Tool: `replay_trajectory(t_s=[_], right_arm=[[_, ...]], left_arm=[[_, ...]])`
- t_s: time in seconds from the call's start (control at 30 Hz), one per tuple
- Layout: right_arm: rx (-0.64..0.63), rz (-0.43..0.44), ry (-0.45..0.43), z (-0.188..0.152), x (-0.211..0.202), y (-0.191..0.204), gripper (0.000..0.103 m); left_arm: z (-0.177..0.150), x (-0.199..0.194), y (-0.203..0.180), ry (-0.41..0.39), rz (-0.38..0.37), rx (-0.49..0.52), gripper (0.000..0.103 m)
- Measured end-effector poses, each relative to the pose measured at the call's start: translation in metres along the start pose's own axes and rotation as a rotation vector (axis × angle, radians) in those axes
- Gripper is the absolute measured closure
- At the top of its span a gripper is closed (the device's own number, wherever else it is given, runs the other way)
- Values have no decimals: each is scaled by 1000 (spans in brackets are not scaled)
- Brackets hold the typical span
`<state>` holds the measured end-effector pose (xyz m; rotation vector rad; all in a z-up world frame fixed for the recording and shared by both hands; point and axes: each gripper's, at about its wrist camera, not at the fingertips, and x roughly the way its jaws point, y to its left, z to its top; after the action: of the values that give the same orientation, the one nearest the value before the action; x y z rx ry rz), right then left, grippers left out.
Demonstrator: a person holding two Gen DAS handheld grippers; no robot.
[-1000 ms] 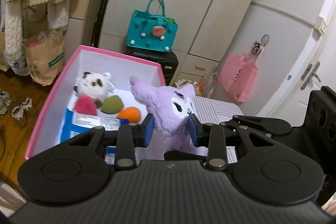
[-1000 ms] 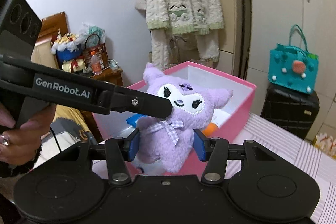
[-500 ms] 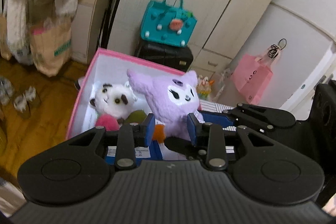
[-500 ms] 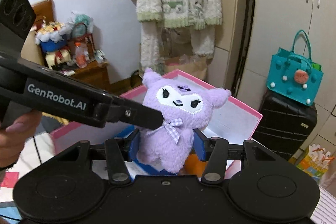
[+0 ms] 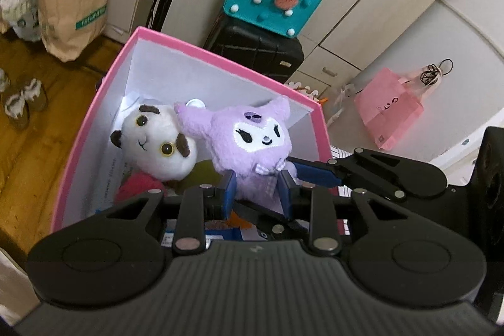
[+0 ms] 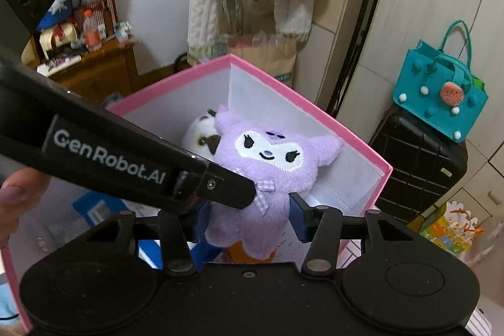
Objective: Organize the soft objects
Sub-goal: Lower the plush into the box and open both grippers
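Left gripper [image 5: 256, 192], the black two-finger tool with blue pads, was closing its jaws on the waist of the fluffy lilac plush doll with a white embroidered face [image 5: 252, 137]. The doll's narrow body sat between the pads and touched both. The squeeze looked meant to steady a limp toy that would otherwise flop. To its left, inside the pink-rimmed white cardboard box [image 5: 220, 52], a round white panda plush with brown patches [image 5: 157, 147] leaned against the lilac doll's ear. A fuzzy red ball [image 5: 138, 185] lay just below the panda, so the soft things were evidently being gathered in this one box.

The lilac doll was upright over the box interior, face up towards both cameras and clear of the walls, held in the air rather than resting on the floor of the box. Its lower end hid whatever lay beneath it, except for a bit of orange.

Further right, the right gripper [image 6: 249, 218] clasped the same doll lower down, one pad on each flank, jaws set wider around the fuller belly. Two grips at different heights probably kept the doll from twisting while it was carried in. The likely job at hand was lowering it beside the panda, with release not yet done.
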<state>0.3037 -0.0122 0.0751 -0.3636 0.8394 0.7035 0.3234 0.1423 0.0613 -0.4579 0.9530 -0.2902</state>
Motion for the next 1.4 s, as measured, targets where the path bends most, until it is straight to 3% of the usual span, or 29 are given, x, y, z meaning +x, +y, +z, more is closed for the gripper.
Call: replay_trajectory(t_s=[0.17, 0.33, 0.5, 0.6, 0.73, 0.83, 1.2, 1.4], right_arm=[[-86, 13, 49, 5, 12, 0, 47], [-58, -13, 89, 10, 18, -3, 43], [-32, -44, 78, 8, 16, -5, 43], [-61, -106, 71, 5, 17, -2, 43], [-54, -117, 51, 3, 10, -4, 32], [-40, -121, 22, -1, 4, -8, 32], [183, 97, -134, -34, -56, -22, 32], [206, 113, -186, -59, -84, -11, 32]], left_arm=[[7, 13, 12, 41, -12, -37, 75], [8, 20, 11, 53, -8, -46, 75], [6, 17, 13, 47, -10, -37, 75], [4, 14, 11, 32, -2, -19, 75], [3, 8, 9, 18, -1, -13, 75], [0, 3, 8, 1, 7, 2, 75], [-25, -43, 1, -33, 34, 97, 76], [-44, -80, -19, -84, 91, 182, 76]])
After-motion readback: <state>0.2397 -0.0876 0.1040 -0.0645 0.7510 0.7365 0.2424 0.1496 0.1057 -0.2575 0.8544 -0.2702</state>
